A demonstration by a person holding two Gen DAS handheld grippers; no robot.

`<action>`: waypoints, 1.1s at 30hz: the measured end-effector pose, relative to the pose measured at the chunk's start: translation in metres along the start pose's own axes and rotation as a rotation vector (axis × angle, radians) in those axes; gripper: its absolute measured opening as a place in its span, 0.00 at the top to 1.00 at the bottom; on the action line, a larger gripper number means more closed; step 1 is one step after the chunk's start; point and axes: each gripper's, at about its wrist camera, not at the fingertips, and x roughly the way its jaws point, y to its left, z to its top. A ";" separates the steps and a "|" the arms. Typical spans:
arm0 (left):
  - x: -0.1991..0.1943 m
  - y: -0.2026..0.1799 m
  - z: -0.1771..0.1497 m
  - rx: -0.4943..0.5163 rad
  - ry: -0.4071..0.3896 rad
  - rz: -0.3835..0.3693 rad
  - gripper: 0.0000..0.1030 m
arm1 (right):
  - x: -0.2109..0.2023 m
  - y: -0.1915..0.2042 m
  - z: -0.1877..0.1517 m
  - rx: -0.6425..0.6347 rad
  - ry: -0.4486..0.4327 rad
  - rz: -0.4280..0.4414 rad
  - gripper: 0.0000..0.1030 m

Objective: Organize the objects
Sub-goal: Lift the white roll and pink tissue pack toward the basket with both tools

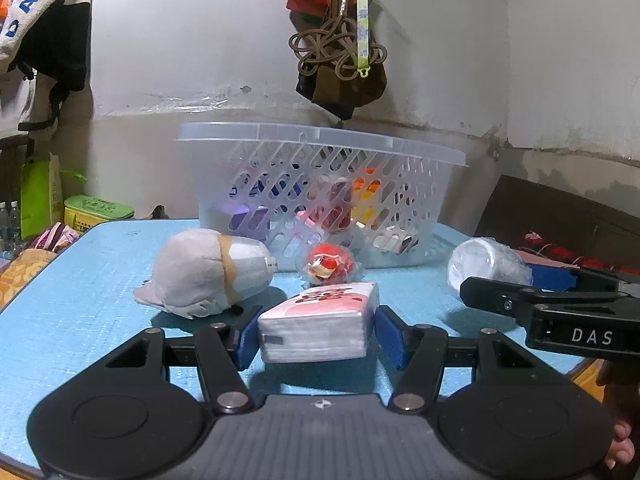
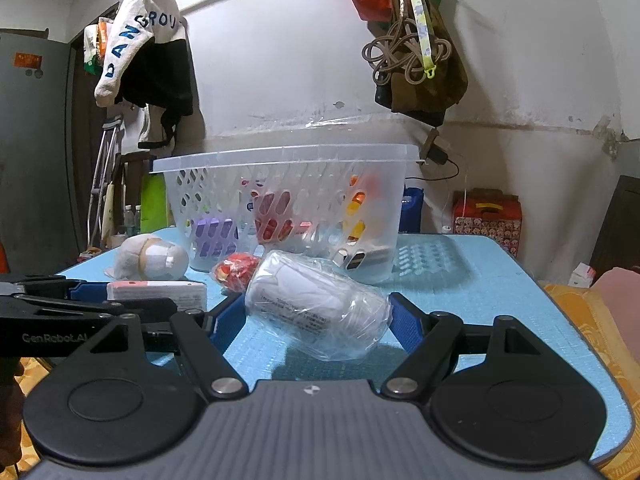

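Nearest of all, a wrapped pink-and-white tissue pack [image 1: 320,326] lies on the blue table [image 1: 80,280], bracketed by the left gripper [image 1: 318,330]; its blue pads [image 1: 246,336] sit just beside the pack's two ends, though whether they actually press it I cannot tell. Going left to right across the table: one grey plush toy [image 1: 204,274] on its side near the left edge, one red foil-wrapped ball [image 1: 330,263] just in front of the basket, then one white cup in clear plastic wrap [image 2: 316,308] on its side. The right gripper [image 2: 314,320] straddles that cup with its jaws spread wide, pads apart from the wrap. Behind them one clear slotted basket [image 1: 320,138] stands at the far edge, already holding several coloured items too blurred to count. Open blue surface runs right of the basket to the table's right edge.
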 end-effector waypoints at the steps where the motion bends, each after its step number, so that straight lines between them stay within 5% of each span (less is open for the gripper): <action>1: -0.001 0.001 0.000 -0.003 -0.001 0.000 0.39 | 0.000 0.001 0.001 -0.002 0.002 0.002 0.23; 10: -0.001 -0.004 -0.012 0.023 0.038 -0.003 0.39 | -0.009 0.010 0.002 -0.024 0.009 0.010 0.23; 21: -0.011 -0.006 -0.011 0.001 -0.020 -0.012 0.42 | -0.017 0.009 0.006 -0.022 0.007 -0.003 0.23; 28: -0.026 -0.003 0.011 0.027 -0.082 -0.011 0.42 | -0.022 -0.003 0.020 -0.019 -0.022 -0.006 0.23; 33: -0.034 0.004 0.059 0.060 -0.159 -0.032 0.42 | -0.031 -0.012 0.065 -0.051 -0.120 -0.028 0.23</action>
